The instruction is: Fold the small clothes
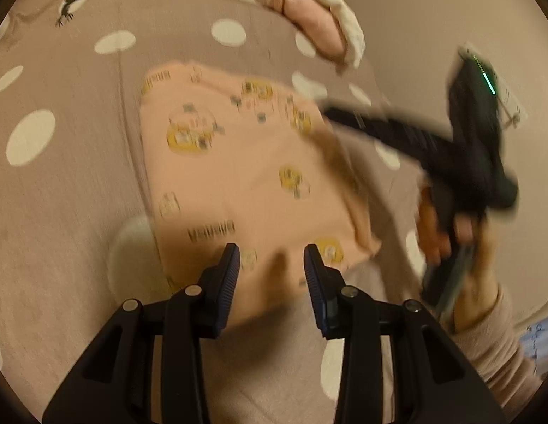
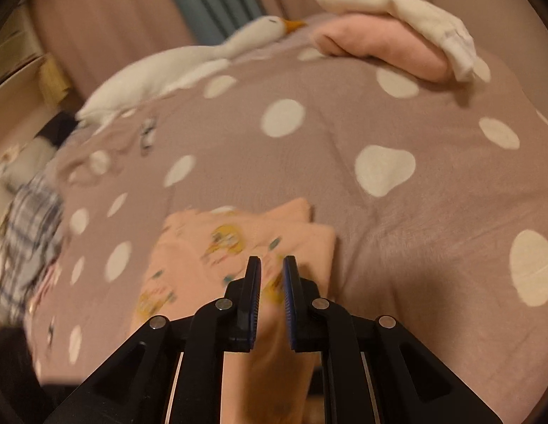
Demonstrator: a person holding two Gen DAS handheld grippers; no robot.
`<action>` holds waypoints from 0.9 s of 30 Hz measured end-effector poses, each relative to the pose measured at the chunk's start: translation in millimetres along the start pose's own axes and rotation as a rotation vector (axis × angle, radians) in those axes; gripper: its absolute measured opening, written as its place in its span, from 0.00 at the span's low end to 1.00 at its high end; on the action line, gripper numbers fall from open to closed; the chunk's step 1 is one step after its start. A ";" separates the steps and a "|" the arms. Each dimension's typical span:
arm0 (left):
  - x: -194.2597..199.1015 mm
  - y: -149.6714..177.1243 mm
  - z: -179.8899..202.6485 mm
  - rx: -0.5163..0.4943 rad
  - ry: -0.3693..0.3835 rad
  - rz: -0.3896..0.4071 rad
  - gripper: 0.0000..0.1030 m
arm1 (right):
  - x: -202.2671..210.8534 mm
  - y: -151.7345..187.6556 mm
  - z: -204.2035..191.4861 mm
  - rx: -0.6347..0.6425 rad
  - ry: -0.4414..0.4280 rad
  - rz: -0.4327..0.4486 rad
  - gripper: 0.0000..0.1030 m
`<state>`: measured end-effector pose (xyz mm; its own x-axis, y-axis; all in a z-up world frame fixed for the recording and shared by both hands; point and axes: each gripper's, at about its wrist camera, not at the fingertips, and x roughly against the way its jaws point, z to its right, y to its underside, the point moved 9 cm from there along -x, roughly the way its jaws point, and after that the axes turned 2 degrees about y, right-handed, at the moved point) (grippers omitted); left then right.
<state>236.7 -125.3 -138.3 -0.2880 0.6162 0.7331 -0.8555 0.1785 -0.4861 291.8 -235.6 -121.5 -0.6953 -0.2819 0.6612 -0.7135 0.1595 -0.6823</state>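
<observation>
surface: taupe bedspread with big white dots [image 1: 79, 183], bed not a counter
garment: small peach cotton top with yellow cartoon prints [image 1: 238, 173], lying mostly flat mid-bed, right edge looks turned over; frames blurred, so fold state is a guess
left tongs [image 1: 270, 258]: spread apart, empty, hovering over the garment's near hem
right tongs [image 2: 272, 265]: nearly closed with a narrow gap; peach cloth shows in the gap, but cannot tell if it is pinched
right hand [image 1: 450, 233]: wrapped on the black tool handle at the garment's right side
done pile: folded pink piece [image 2: 383, 46] with cream piece [image 2: 397, 10] on top, far corner, well apart from the garment
clutter: white plush goose [image 2: 168, 70], plaid cloth [image 2: 30, 222] at bed edge
step (judged): side fold in progress
tip: pin the near hem with the left tongs, carry the right edge across low and slow, line up the edges, smooth before letting go
risk: thin knit bunches or drags
</observation>
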 end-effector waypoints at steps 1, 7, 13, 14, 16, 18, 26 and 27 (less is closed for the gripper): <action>1.3 -9.5 -1.7 0.015 -0.001 0.015 0.36 | 6.8 5.8 -4.5 0.020 -0.020 -0.001 0.11; -22.6 -48.2 -11.0 0.053 -0.060 0.027 0.36 | 18.9 43.6 -27.1 0.143 -0.070 -0.030 0.11; -53.8 -73.6 -33.7 0.092 -0.107 -0.001 0.36 | 2.1 77.8 -13.6 0.196 0.005 -0.124 0.11; -54.5 -75.3 -36.9 0.097 -0.109 0.002 0.36 | 3.3 79.6 -11.4 0.186 0.000 -0.120 0.11; -58.6 -86.4 -41.7 0.110 -0.123 0.017 0.36 | 6.9 80.6 -8.3 0.163 -0.008 -0.113 0.11; -63.1 -97.4 -49.2 0.136 -0.128 0.020 0.36 | 9.7 83.2 -6.8 0.152 -0.010 -0.103 0.11; -84.0 -132.1 -67.3 0.193 -0.200 0.040 0.36 | 9.1 85.6 -2.0 0.077 -0.057 -0.073 0.11; -86.6 -136.5 -70.1 0.203 -0.208 0.039 0.36 | 9.0 85.8 -1.9 0.072 -0.061 -0.070 0.11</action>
<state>408.6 -149.3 -168.7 -0.3860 0.4456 0.8077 -0.9048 -0.0123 -0.4256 224.1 -222.7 -173.5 -0.6357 -0.3477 0.6892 -0.7506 0.0700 -0.6570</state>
